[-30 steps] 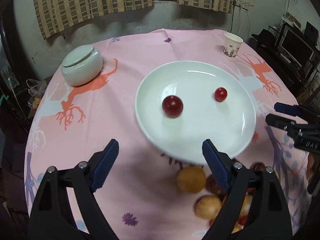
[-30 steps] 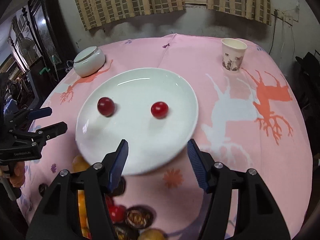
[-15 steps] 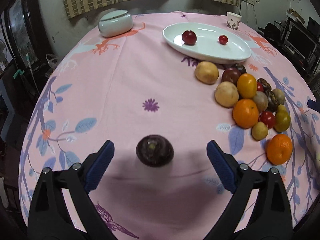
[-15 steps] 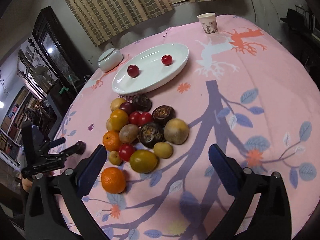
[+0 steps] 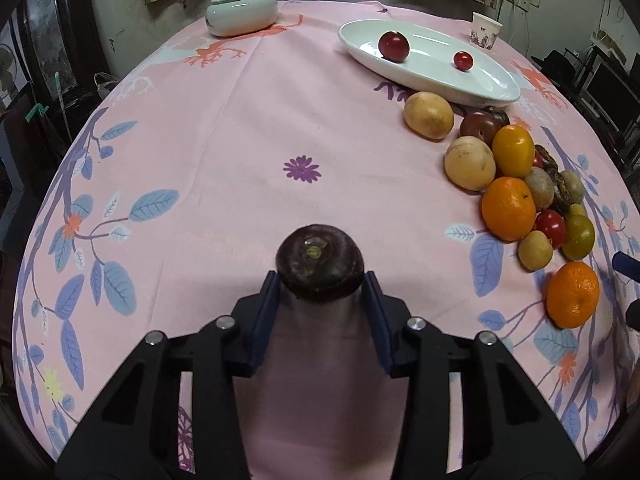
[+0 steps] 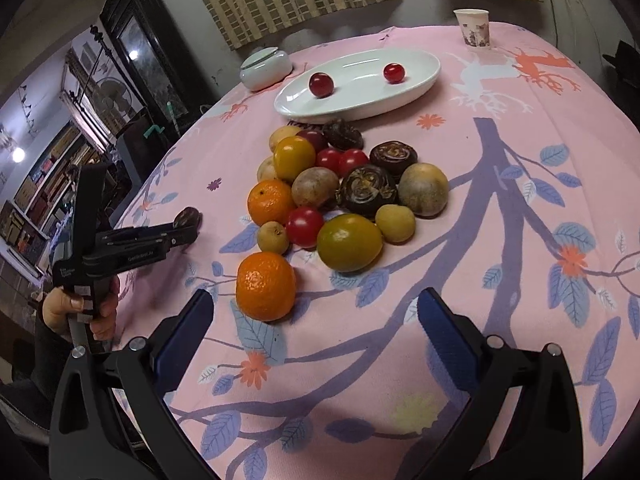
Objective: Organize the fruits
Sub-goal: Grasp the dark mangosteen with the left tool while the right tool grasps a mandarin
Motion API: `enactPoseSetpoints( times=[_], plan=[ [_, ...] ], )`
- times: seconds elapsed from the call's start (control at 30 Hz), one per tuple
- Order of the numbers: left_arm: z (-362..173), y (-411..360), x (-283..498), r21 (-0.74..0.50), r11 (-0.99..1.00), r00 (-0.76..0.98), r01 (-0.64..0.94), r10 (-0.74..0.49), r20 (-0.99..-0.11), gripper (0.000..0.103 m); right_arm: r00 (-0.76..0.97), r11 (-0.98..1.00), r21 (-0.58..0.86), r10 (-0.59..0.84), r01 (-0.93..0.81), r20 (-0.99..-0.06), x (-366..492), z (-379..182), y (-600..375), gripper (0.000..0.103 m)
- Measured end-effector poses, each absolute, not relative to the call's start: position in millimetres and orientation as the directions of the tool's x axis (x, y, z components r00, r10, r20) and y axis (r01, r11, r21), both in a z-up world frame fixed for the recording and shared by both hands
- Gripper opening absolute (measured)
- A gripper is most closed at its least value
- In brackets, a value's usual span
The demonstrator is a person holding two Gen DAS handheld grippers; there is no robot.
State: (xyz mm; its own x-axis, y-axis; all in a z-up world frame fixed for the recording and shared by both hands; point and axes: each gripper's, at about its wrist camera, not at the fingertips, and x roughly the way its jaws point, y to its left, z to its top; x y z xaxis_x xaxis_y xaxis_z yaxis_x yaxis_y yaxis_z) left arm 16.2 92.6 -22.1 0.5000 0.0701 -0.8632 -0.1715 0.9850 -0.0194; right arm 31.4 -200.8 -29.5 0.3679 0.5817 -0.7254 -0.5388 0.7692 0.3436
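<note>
My left gripper [image 5: 320, 282] is shut on a dark purple round fruit [image 5: 320, 263] near the table's front; it also shows in the right wrist view [image 6: 188, 218]. A heap of fruit [image 5: 520, 184] lies to its right: oranges, yellow, red and dark ones. A white oval plate [image 5: 432, 76] at the back holds two red fruits [image 5: 394, 45]. My right gripper [image 6: 316, 320] is open and empty, just behind an orange [image 6: 265, 286] at the near end of the heap [image 6: 344, 188].
A pale green lidded bowl [image 5: 241, 10] stands at the back left and a paper cup [image 5: 485, 35] at the back right. The pink flower-print cloth [image 5: 240, 128] covers the round table; dark furniture surrounds it.
Both grippers have pulled back from above the plate to the table's near side. My left gripper, open around the dark fruit half a second ago, has closed on it.
</note>
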Motion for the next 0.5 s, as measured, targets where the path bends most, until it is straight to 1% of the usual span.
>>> enactPoseSetpoints(
  times=[0.13, 0.23, 0.37, 0.43, 0.47, 0.5],
  plan=[
    [-23, 86, 17, -0.004, 0.986, 0.506, -0.17, 0.084, -0.858, 0.043, 0.403, 0.791, 0.26, 0.529, -0.554, -0.747, 28, -31, -194, 0.102],
    [-24, 78, 19, 0.031, 0.986, 0.515, -0.164, 0.113, -0.85, 0.043, 0.397, 0.786, 0.248, 0.524, -0.567, -0.753, 26, -35, -190, 0.102],
    [-24, 79, 23, 0.03, 0.988, 0.513, -0.151, 0.104, -0.852, 0.044, 0.378, 0.757, 0.25, 0.548, -0.604, -0.746, 20, -31, -175, 0.102],
    [-24, 82, 25, 0.021, 0.989, 0.513, -0.147, 0.094, -0.853, 0.045, 0.372, 0.745, 0.252, 0.559, -0.618, -0.741, 20, -30, -168, 0.101],
    [-24, 83, 26, 0.012, 0.989, 0.513, -0.147, 0.087, -0.854, 0.046, 0.371, 0.742, 0.253, 0.562, -0.62, -0.74, 19, -29, -165, 0.096],
    [-24, 85, 27, 0.001, 0.989, 0.514, -0.146, 0.077, -0.854, 0.046, 0.367, 0.743, 0.252, 0.559, -0.62, -0.744, 20, -30, -160, 0.079]
  ],
)
